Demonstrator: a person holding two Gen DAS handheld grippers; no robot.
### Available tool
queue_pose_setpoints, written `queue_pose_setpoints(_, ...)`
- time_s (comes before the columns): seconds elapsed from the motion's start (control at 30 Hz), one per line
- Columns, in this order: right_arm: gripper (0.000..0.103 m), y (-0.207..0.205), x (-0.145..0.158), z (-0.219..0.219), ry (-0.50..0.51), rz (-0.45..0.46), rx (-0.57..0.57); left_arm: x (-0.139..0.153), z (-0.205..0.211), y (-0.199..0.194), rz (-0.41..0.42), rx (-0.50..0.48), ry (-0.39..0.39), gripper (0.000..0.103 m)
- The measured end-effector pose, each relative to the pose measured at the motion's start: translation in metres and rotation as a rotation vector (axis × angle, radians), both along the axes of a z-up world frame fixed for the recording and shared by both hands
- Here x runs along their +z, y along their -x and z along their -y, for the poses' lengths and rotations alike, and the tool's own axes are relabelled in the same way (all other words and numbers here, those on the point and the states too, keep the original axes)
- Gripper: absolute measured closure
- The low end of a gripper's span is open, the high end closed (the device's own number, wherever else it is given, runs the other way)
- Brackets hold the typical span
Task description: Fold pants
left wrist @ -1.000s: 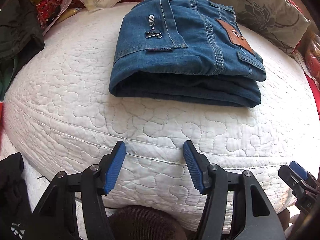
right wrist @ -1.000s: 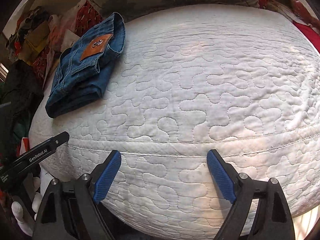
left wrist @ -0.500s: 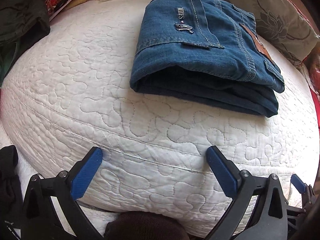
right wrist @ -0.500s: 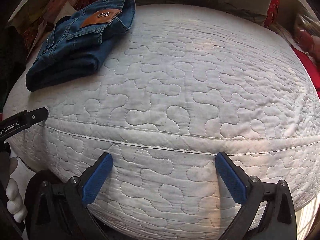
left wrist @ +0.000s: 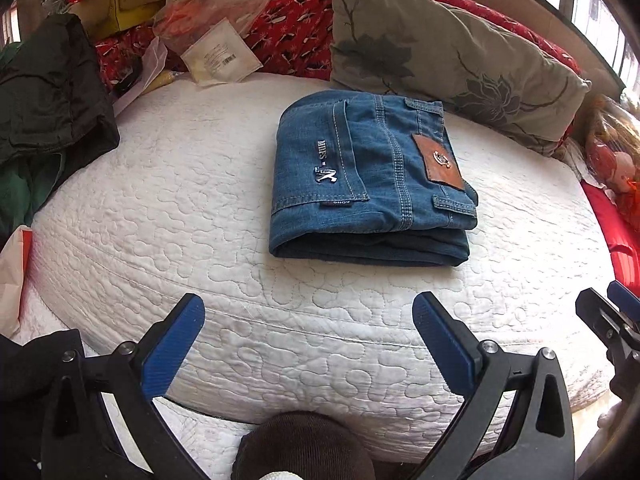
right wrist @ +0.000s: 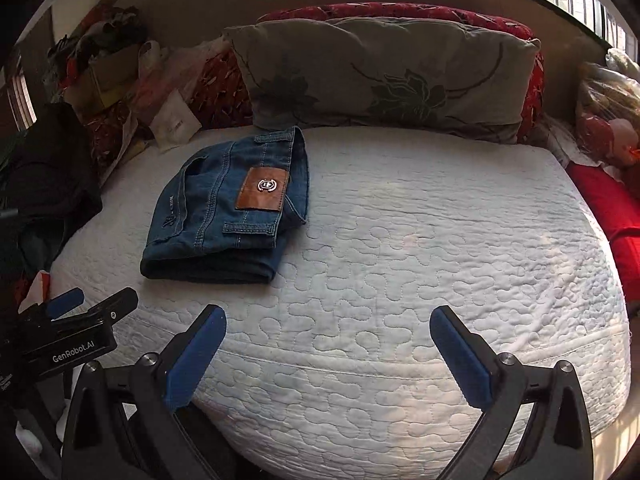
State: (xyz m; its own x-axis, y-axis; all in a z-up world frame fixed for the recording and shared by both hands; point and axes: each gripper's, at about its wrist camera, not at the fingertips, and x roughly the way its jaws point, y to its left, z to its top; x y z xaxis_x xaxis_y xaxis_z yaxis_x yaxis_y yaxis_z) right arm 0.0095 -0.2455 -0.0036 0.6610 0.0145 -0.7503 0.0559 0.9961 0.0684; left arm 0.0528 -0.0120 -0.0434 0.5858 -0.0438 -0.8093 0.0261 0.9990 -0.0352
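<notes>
A pair of blue jeans point(left wrist: 372, 184) lies folded into a compact stack on the white quilted mattress point(left wrist: 180, 208), brown leather patch facing up. In the right wrist view the same jeans point(right wrist: 228, 212) sit at the left. My left gripper point(left wrist: 308, 312) hovers over the mattress's near edge, open and empty, well short of the jeans. My right gripper point(right wrist: 328, 320) is also open with nothing between its fingers, over bare quilt to the right of the jeans. Part of the right gripper point(left wrist: 616, 320) shows at the left wrist view's right edge.
A grey flowered pillow point(left wrist: 448, 52) leans behind the jeans. Dark clothing point(left wrist: 48, 92), bags and a cardboard box point(left wrist: 120, 0) crowd the far left. Red bedding point(right wrist: 608, 216) and a doll point(left wrist: 616, 156) lie at the right. A dark rounded thing point(left wrist: 304, 444) sits below the left gripper.
Both grippers rose and pulled back from the mattress, so more of the bed and pillow shows. The left jaws widened markedly, the right jaws slightly. The jeans stayed put.
</notes>
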Motion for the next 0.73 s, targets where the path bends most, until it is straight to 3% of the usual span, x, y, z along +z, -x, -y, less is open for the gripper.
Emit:
queue_pose_setpoints(0.1, 0.0, 0.002, 0.012, -0.003, 0.014, 0.031, 0.005, 0.009, 0.0, -0.001, 0.017, -0.038, 0.022, 0.0)
queue_pose_setpoints(0.33, 0.0, 0.016, 0.008, 0.013, -0.015, 0.03, -0.028, 0.037, 0.01, 0.006, 0.037, -0.091, 0.095, 0.0)
queue_pose_setpoints(0.57, 0.0, 0.02, 0.002, 0.034, -0.061, 0.013, -0.087, 0.066, 0.018, 0.019, 0.131, -0.098, 0.081, 0.0)
queue_pose_setpoints(0.73, 0.0, 0.021, -0.001, 0.048, -0.102, 0.008, -0.125, 0.073, 0.019, 0.021, 0.151, -0.081, 0.083, 0.0)
